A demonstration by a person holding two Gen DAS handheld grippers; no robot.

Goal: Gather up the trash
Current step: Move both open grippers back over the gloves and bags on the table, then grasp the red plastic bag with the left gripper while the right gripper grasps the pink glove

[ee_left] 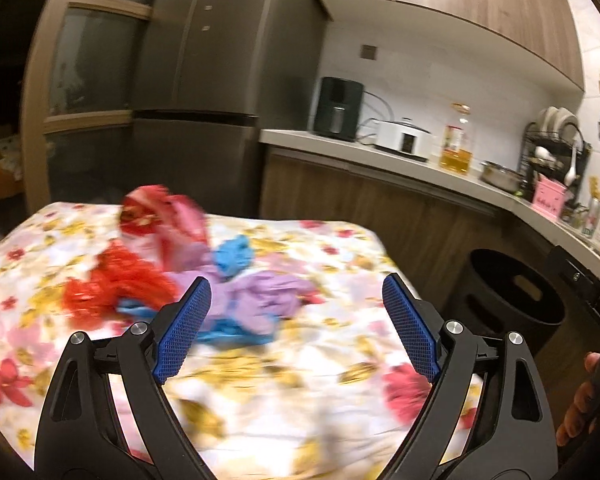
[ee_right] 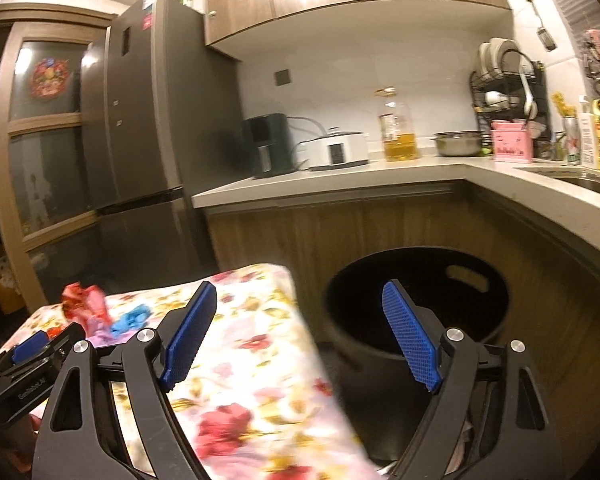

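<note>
A pile of crumpled trash in red, pink, purple and blue lies on a table with a floral cloth. My left gripper is open and empty, hovering just short of the pile. A black round bin stands on the floor right of the table; it also shows in the left wrist view. My right gripper is open and empty, over the table's right edge and the bin's near rim. The trash pile and the left gripper show at the left of the right wrist view.
A grey fridge stands behind the table. The L-shaped counter carries an air fryer, a white cooker, an oil bottle, a steel pot, a pink box and a dish rack.
</note>
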